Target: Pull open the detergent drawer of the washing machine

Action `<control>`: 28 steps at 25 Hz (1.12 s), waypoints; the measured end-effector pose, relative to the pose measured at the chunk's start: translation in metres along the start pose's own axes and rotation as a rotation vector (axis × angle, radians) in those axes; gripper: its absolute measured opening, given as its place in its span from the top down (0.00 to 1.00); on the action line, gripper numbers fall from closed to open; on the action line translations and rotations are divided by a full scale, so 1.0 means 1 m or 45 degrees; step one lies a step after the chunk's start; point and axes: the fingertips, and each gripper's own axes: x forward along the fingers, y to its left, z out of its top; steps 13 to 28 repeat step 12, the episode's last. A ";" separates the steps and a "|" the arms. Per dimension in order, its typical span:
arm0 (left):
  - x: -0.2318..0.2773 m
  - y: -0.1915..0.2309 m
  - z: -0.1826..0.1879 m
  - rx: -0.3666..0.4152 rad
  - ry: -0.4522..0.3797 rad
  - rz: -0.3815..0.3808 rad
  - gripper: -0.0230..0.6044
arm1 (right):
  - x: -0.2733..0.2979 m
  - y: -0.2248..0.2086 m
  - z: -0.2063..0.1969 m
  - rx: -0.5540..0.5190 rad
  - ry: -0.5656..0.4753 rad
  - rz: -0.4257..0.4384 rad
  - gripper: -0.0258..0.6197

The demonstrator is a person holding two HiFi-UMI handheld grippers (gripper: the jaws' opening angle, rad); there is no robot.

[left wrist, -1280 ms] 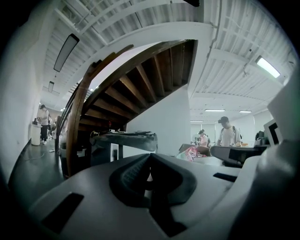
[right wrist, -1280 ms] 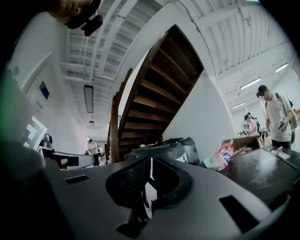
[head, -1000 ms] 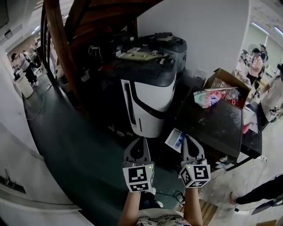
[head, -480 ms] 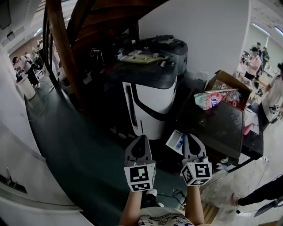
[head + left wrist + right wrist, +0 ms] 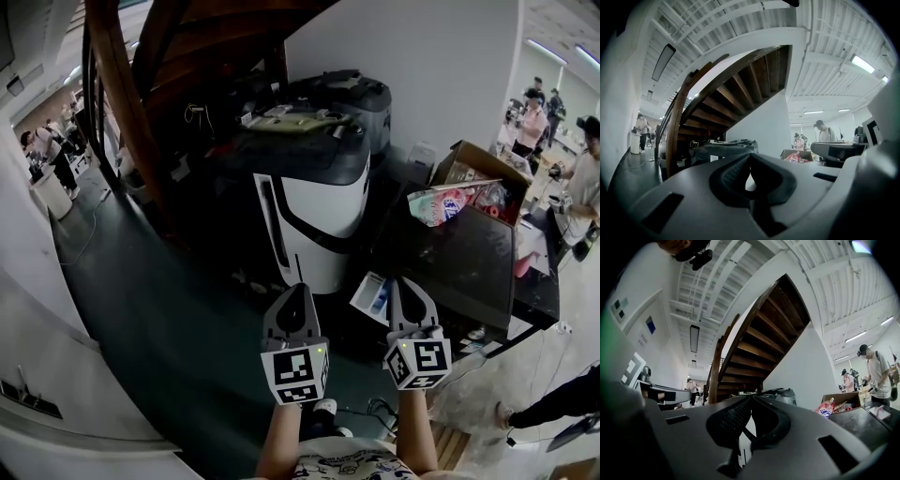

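Note:
The washing machine [image 5: 314,216], white at the front with a dark grey lid, stands under the stair in the middle of the head view. Loose items lie on its lid, and I cannot pick out its detergent drawer. Both grippers are held side by side in front of it, well short of it and touching nothing. My left gripper [image 5: 292,305] is shut with nothing in it, and so is my right gripper [image 5: 405,298]. In the left gripper view the jaw tips [image 5: 750,154] meet, with the machine [image 5: 724,150] beyond. The right gripper view shows the machine's lid [image 5: 780,393] past the closed tips [image 5: 751,397].
A black table [image 5: 469,262] stands right of the machine, carrying a cardboard box [image 5: 478,173] and a pink bag [image 5: 441,206]. A wooden staircase [image 5: 122,112] rises at the left. Cables lie on the dark floor [image 5: 169,319]. People stand far left and far right.

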 end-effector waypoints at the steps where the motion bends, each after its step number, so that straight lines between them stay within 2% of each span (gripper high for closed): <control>1: 0.001 0.000 0.000 0.001 0.000 -0.001 0.94 | 0.000 -0.001 0.000 -0.002 0.001 -0.002 0.94; 28: 0.009 0.000 -0.003 0.004 0.001 -0.011 0.94 | 0.006 -0.003 -0.003 -0.007 0.005 -0.011 0.94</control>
